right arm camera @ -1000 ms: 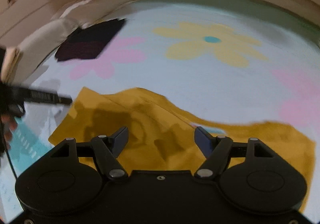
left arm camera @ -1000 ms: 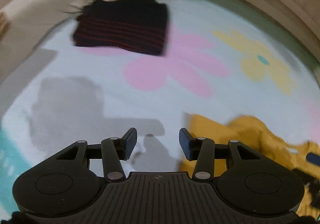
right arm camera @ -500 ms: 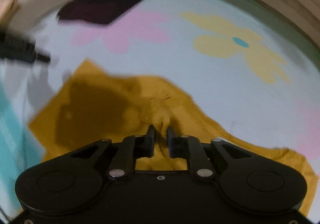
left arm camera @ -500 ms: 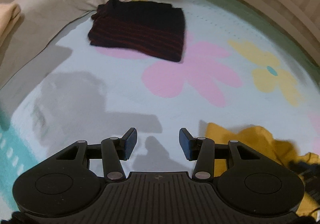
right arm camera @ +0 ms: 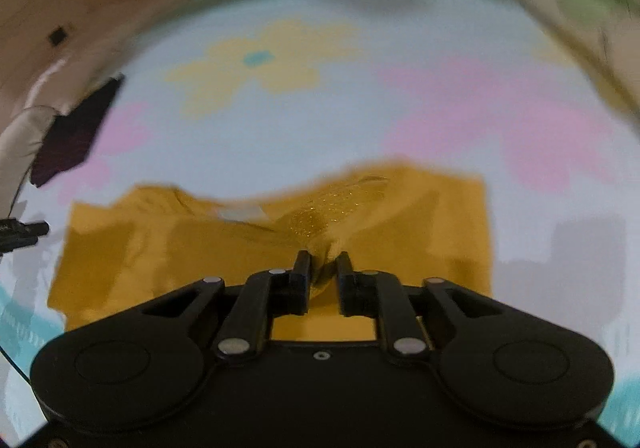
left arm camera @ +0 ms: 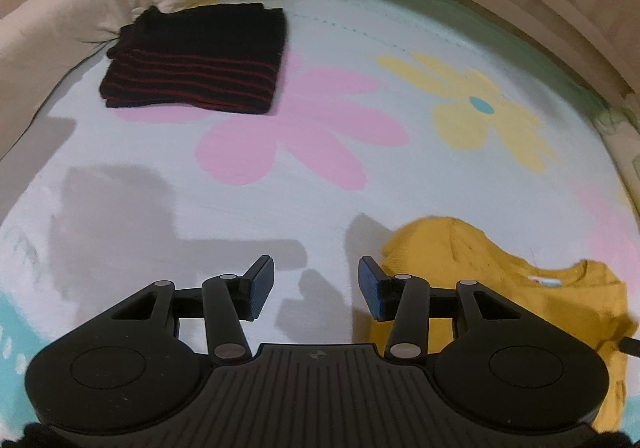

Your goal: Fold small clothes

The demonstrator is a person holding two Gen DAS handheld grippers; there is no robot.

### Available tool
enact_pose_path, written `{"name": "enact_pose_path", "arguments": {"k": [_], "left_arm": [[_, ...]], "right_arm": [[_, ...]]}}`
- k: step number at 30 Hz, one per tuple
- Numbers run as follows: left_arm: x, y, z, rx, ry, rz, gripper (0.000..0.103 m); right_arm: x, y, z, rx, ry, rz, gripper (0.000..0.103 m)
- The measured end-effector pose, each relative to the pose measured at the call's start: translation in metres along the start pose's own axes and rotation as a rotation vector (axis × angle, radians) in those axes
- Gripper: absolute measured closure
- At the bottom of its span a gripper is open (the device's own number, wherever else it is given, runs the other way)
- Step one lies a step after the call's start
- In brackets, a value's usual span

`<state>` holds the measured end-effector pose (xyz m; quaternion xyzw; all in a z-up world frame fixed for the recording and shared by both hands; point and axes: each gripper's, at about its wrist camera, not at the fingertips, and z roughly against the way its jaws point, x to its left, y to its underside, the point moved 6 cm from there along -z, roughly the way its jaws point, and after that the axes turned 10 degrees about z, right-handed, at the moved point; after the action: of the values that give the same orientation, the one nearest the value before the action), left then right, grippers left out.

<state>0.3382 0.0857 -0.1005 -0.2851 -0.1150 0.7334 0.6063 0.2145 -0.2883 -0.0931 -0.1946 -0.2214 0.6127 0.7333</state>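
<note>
Right fingers: the right gripper [right arm camera: 323, 272] has its two dark fingers [right arm camera: 301, 280] nearly together on a bunched ridge of mustard fabric; the jaws are opening slightly at this moment, with the cloth between them and the pads apparently touching it.

Left fingers: the left gripper [left arm camera: 316, 290] stands about half open, its blue pads [left arm camera: 262, 286] holding nothing, hovering above bare quilt.

Yellow garment: the small mustard top [right arm camera: 260, 248] lies spread on the quilt just ahead of the right gripper; in the left wrist view it [left arm camera: 500, 280] sits at lower right, just beside the left gripper, neckline and a pale label showing.

Handling: it looks light, soft and limp, and it tents up where pinched. It would likely sag and slide rather than hold a crease, so a shallow pinch could slip.

Where to grip: probably a hem, shoulder or side edge, taken through both layers, one gripper at each corner.

Folded garment: a dark top with red stripes [left arm camera: 196, 64] lies folded flat, well apart at the far left.

Surface: a pale blue quilt [left arm camera: 280, 208] printed with pink and yellow flowers.
</note>
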Motion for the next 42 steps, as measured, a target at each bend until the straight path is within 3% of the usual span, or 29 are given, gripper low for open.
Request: {"name": "enact_pose_path", "arguments": {"k": [2, 4, 9, 12, 18, 19, 21, 22, 23, 27, 30, 32, 34, 36, 37, 40, 42], "left_arm": [[-0.002, 0.001, 0.0, 0.0, 0.0, -0.013, 0.058], [-0.002, 0.002, 0.0, -0.003, -0.004, -0.022, 0.058], [0.0, 0.004, -0.002, 0.005, -0.021, -0.041, 0.058], [0.001, 0.006, -0.004, 0.013, -0.034, -0.061, 0.058], [0.002, 0.007, -0.006, 0.016, -0.04, -0.072, 0.058], [0.001, 0.007, -0.006, 0.017, -0.04, -0.074, 0.058], [0.0, 0.008, -0.007, 0.021, -0.039, -0.08, 0.058], [-0.001, 0.009, -0.007, 0.023, -0.037, -0.084, 0.058], [-0.002, 0.01, -0.007, 0.024, -0.034, -0.088, 0.058], [-0.001, 0.01, -0.006, 0.017, -0.04, -0.092, 0.058], [0.004, 0.008, -0.005, 0.015, -0.043, -0.069, 0.058], [0.008, 0.007, -0.003, 0.014, -0.045, -0.056, 0.058], [0.011, 0.007, 0.0, 0.01, -0.047, -0.056, 0.058], [0.012, 0.005, 0.001, 0.003, -0.056, -0.057, 0.058], [0.013, 0.005, 0.001, 0.002, -0.058, -0.056, 0.058], [0.011, 0.006, -0.001, 0.008, -0.059, -0.068, 0.058], [0.006, 0.007, -0.002, 0.01, -0.058, -0.088, 0.058]], "right_arm": [[-0.018, 0.016, -0.002, 0.021, -0.017, -0.085, 0.045], [-0.032, 0.021, 0.003, -0.037, -0.026, -0.155, 0.038], [-0.045, 0.009, 0.002, -0.084, -0.055, -0.223, 0.038], [-0.045, 0.007, -0.01, -0.057, -0.043, -0.222, 0.039], [-0.047, 0.011, -0.026, -0.003, 0.066, -0.184, 0.039], [-0.048, 0.014, -0.027, 0.003, 0.046, -0.183, 0.041], [-0.044, 0.017, -0.03, 0.023, 0.003, -0.167, 0.059], [-0.041, 0.018, -0.031, 0.034, 0.004, -0.147, 0.084], [-0.038, 0.019, -0.031, 0.042, 0.004, -0.129, 0.09], [-0.01, 0.003, -0.017, 0.026, -0.058, -0.067, 0.091], [0.031, -0.03, 0.025, -0.094, -0.218, -0.019, 0.091], [0.056, -0.052, 0.068, -0.215, -0.389, -0.017, 0.091], [0.062, -0.068, 0.104, -0.334, -0.452, -0.009, 0.091], [0.046, -0.074, 0.123, -0.414, -0.395, -0.014, 0.091], [0.033, -0.073, 0.121, -0.41, -0.325, -0.02, 0.091], [-0.015, -0.048, 0.076, -0.257, -0.032, -0.024, 0.091], [-0.039, -0.026, 0.042, -0.146, 0.034, -0.074, 0.091]]}}
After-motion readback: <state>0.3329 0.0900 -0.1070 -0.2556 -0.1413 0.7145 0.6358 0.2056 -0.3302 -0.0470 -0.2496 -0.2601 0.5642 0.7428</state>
